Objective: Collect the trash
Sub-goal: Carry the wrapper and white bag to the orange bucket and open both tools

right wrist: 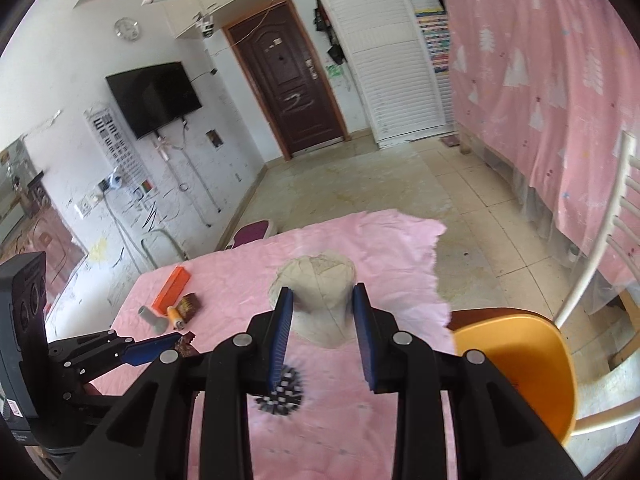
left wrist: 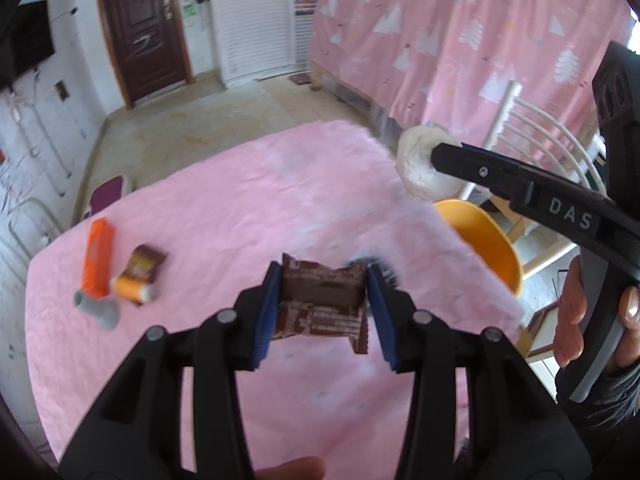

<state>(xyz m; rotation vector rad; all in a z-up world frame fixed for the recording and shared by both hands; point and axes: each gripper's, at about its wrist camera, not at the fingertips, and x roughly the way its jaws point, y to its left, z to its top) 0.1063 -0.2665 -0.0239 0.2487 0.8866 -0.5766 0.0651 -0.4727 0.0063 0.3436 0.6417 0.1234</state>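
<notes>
- we see the left gripper (left wrist: 322, 304) w/ its ribbed blue pads pinching a glossy brown wrapper (left wrist: 320, 300), flat and crinkled w/ white print, held above the pink cloth (left wrist: 240, 200).
- the right gripper (right wrist: 322, 328) clamps a crumpled off-white paper wad (right wrist: 316, 300), lumpy and roughly rounded; jaws pressed on its two sides. from the left wrist view the wad (left wrist: 420, 164) hangs over the cloth's far right edge, just above the orange bin (left wrist: 486, 240).
- the bin is smooth plastic w/ a curved rim, sitting beside the cloth's right edge, lower than the top.
- the cloth is soft, lightly wrinkled fabric w/ a ragged far right corner.
- on the cloth's left side lie an orange box (left wrist: 97, 256), long and rectangular, a small brown packet (left wrist: 145, 266), an orange tube w/ pale cap (left wrist: 132, 290) and a grey cylinder piece (left wrist: 98, 308), all close together.
- a spiky black-and-white ball (right wrist: 282, 394) rests on the cloth under the right gripper.
</notes>
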